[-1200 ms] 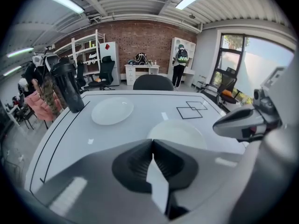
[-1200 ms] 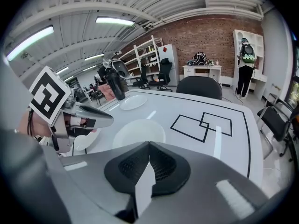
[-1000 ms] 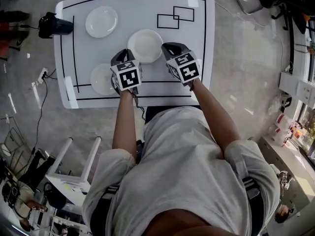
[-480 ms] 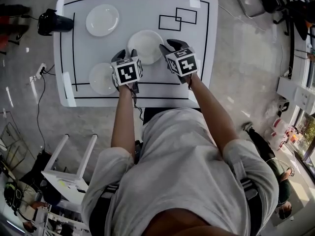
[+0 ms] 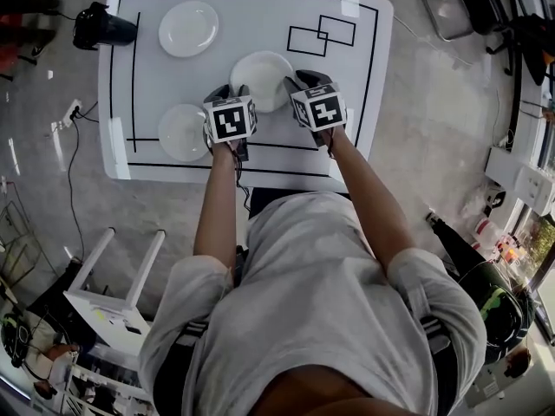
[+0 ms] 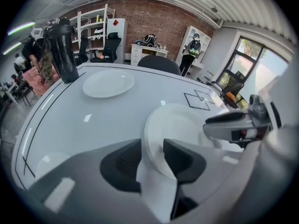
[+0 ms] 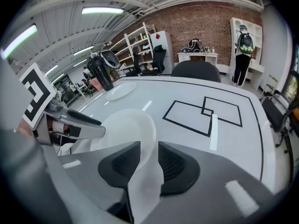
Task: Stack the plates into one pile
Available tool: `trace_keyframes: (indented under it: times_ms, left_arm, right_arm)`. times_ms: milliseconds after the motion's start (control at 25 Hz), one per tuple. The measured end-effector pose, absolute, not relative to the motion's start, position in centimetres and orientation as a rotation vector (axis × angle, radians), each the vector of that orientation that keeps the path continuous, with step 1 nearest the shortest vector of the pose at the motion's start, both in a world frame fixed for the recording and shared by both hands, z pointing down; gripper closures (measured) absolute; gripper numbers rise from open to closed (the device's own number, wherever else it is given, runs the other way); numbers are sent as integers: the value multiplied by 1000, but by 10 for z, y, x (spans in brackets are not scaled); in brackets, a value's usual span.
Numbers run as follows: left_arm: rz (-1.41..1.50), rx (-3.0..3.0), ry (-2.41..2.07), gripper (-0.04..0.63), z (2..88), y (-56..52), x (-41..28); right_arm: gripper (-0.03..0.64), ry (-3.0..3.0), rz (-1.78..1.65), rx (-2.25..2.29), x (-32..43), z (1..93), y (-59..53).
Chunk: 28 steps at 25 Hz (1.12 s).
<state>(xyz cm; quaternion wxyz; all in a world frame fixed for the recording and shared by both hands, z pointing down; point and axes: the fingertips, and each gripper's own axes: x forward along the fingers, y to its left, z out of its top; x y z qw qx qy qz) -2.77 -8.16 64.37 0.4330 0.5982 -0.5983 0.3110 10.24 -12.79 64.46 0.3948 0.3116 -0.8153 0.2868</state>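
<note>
White table [image 5: 251, 16], black line round the edge, two overlapping rectangles [image 5: 321, 35] far right. On top: far-left plate [image 5: 188, 29], near-left plate [image 5: 178, 133], middle plate [image 5: 258, 72], all white; black jug [image 5: 102, 26] at the far-left corner.

3 round white dishes, flat and apart on the table [image 5: 347, 89]: far-left plate [image 5: 188, 29], middle plate [image 5: 260, 76], near-left plate [image 5: 180, 133]

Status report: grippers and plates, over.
Left gripper just opened, right gripper easing closed, both astride middle plate rim, not clamped. Far plate, left plate unstacked. Nothing in the way.
</note>
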Motion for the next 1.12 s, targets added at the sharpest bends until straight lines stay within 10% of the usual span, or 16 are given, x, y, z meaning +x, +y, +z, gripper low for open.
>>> trace_keyframes:
  times_ms: [1120]
  left_arm:
    - [697, 1443, -1606, 517, 608, -44, -55]
  right_arm:
    - [563, -2175, 528, 702, 61, 607, -110]
